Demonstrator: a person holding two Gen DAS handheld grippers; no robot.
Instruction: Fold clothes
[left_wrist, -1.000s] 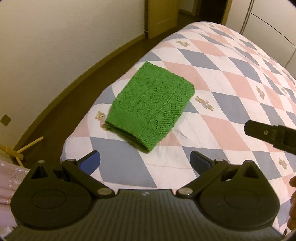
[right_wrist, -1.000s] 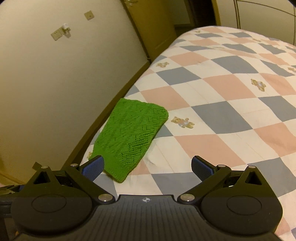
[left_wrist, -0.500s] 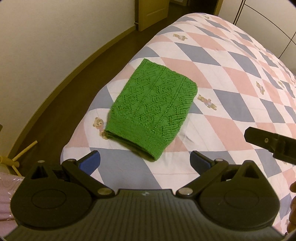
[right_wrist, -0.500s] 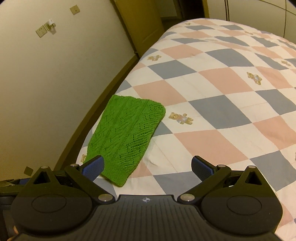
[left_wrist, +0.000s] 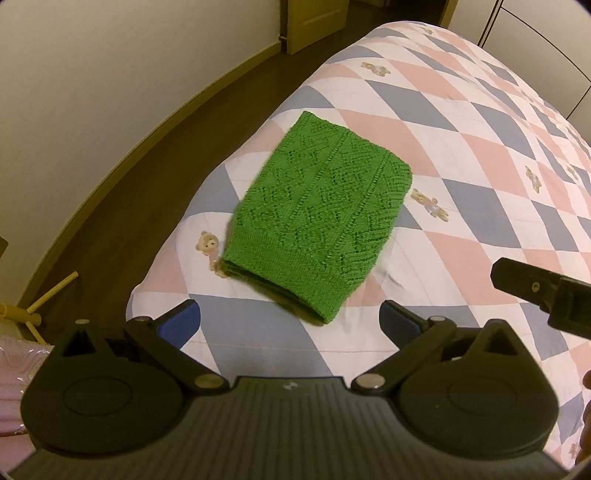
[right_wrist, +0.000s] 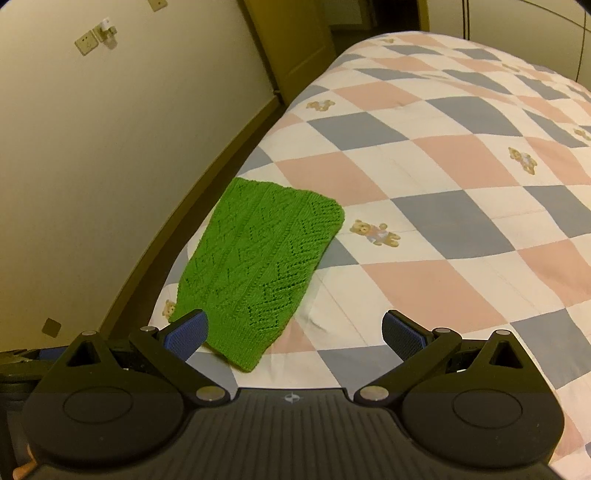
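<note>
A green knitted garment (left_wrist: 319, 218) lies folded into a compact rectangle near the corner of the bed, also visible in the right wrist view as the same green garment (right_wrist: 258, 266). My left gripper (left_wrist: 290, 321) hovers open just short of its near edge, holding nothing. My right gripper (right_wrist: 293, 334) is open too, above the quilt to the right of the garment, its left blue pad overlapping the garment's near corner in the picture. A black part of the right gripper (left_wrist: 543, 291) shows at the right of the left wrist view.
The bed carries a checked quilt (right_wrist: 461, 229) in pink, grey and white with small teddy bears. Its corner drops to a dark floor (left_wrist: 122, 206) beside a cream wall (right_wrist: 92, 147). A wooden door (left_wrist: 314, 22) stands beyond. A wooden stand (left_wrist: 33, 306) sits at lower left.
Both cameras have drifted a little, so the garment sits more central in the left view. The garment itself has not moved and both grippers stayed open.
</note>
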